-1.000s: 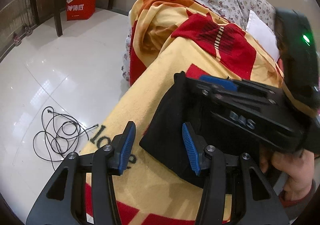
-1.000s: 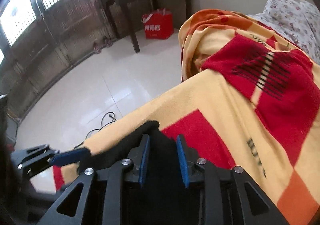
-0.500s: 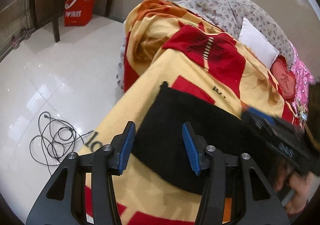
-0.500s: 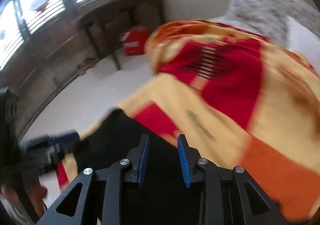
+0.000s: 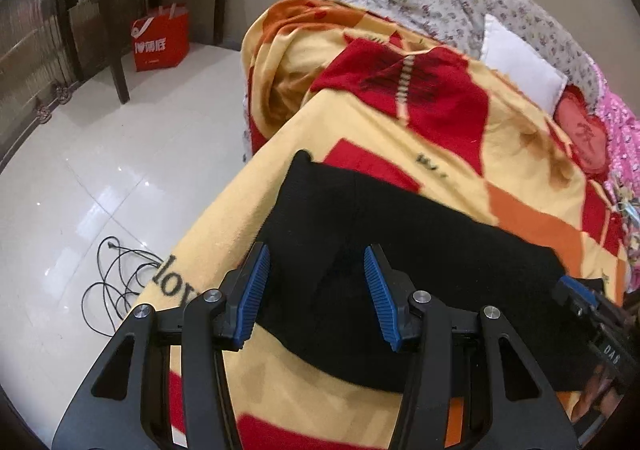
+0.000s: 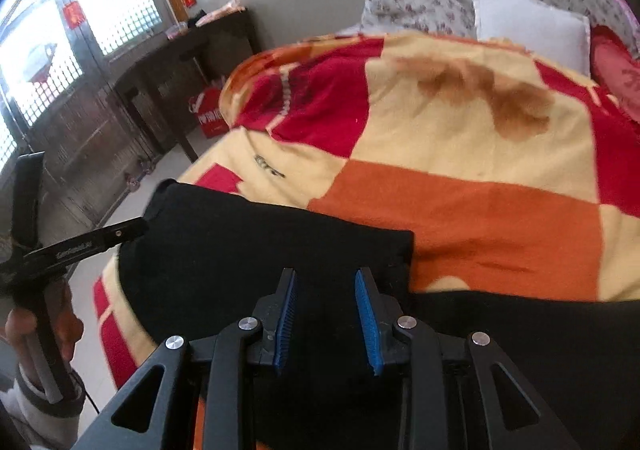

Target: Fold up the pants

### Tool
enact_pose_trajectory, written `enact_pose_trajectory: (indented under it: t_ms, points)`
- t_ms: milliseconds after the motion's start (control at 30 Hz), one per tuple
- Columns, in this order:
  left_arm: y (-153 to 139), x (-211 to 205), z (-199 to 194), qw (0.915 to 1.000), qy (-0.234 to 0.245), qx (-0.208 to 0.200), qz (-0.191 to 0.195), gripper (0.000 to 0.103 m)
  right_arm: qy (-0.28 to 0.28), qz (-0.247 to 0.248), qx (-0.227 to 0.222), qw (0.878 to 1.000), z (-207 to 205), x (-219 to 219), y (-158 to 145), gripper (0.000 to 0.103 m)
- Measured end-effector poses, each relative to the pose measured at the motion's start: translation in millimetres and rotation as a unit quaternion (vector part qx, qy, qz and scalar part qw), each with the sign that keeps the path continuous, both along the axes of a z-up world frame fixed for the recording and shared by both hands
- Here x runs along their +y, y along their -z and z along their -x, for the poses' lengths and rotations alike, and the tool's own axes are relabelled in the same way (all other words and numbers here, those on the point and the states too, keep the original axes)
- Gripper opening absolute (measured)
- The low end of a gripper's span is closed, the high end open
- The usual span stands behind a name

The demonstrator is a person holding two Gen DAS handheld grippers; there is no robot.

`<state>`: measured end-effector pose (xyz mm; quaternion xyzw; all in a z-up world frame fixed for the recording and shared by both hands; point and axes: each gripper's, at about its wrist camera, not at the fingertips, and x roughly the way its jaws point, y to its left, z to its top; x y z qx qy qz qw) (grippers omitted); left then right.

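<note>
Both the left gripper and right gripper hover with fingers parted, grasping nothing, over black pants laid flat on the blanket, probably for another fold.

Each fisheye camera sits just behind its own gripper and looks steeply down along the fingers at the bed. The left gripper view faces the black pants close ahead, floor to its left. The right gripper view looks from the other side. Both share the pants, the blanket and the white pillow beyond.
</note>
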<state>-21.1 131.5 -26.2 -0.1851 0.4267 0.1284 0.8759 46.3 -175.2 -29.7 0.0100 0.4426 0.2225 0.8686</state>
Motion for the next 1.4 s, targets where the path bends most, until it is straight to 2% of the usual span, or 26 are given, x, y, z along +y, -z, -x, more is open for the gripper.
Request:
enact_pose_trajectory:
  t_ms: [200, 333, 433, 533, 633, 700, 767, 900, 1033, 1133, 1267, 1400]
  points:
    - [-17, -33, 0, 0.9990, 0.042, -0.016, 0.008, 0.048, 0.101, -0.012, 0.017, 0.995, 50, -92, -2, 0.035]
    - [-9, -67, -15, 0.9958, 0.088, -0.004, 0.022, 0.057, 0.187, -0.016, 0.036, 0.982, 80, -158, 7, 0.039]
    - [0, -100, -26, 0.9916, 0.125, 0.010, 0.032, 0.057, 0.244, -0.048, 0.038, 0.968, 98, -202, 7, 0.043]
    - [2, -135, -34, 0.9847, 0.167, 0.016, 0.048, 0.057, 0.269, -0.065, 0.039, 0.960, 102, -228, 10, 0.045]
    - [5, -160, -35, 0.9746, 0.210, 0.025, 0.075, 0.057, 0.275, -0.102, 0.034, 0.955, 97, -241, 13, 0.045]
    - [6, -174, -34, 0.9638, 0.240, 0.037, 0.110, 0.057, 0.282, -0.123, 0.028, 0.951, 89, -248, 15, 0.046]
    - [4, -186, -30, 0.9555, 0.257, 0.036, 0.140, 0.069, 0.287, -0.139, 0.024, 0.947, 80, -250, 16, 0.046]
    - [-2, -205, -22, 0.9396, 0.279, 0.040, 0.194, 0.072, 0.290, -0.155, 0.020, 0.944, 75, -251, 17, 0.046]
    - [-7, -226, -17, 0.9296, 0.294, 0.048, 0.216, 0.072, 0.287, -0.158, 0.016, 0.945, 76, -251, 18, 0.047]
    - [2, -238, -19, 0.9174, 0.287, 0.077, 0.264, 0.072, 0.286, -0.167, 0.016, 0.943, 76, -253, 19, 0.047]
    - [17, -248, -24, 0.9102, 0.266, 0.111, 0.297, 0.072, 0.281, -0.171, 0.018, 0.944, 76, -254, 20, 0.047]
    - [26, -250, -30, 0.9097, 0.240, 0.122, 0.316, 0.072, 0.276, -0.174, 0.019, 0.945, 77, -255, 20, 0.047]
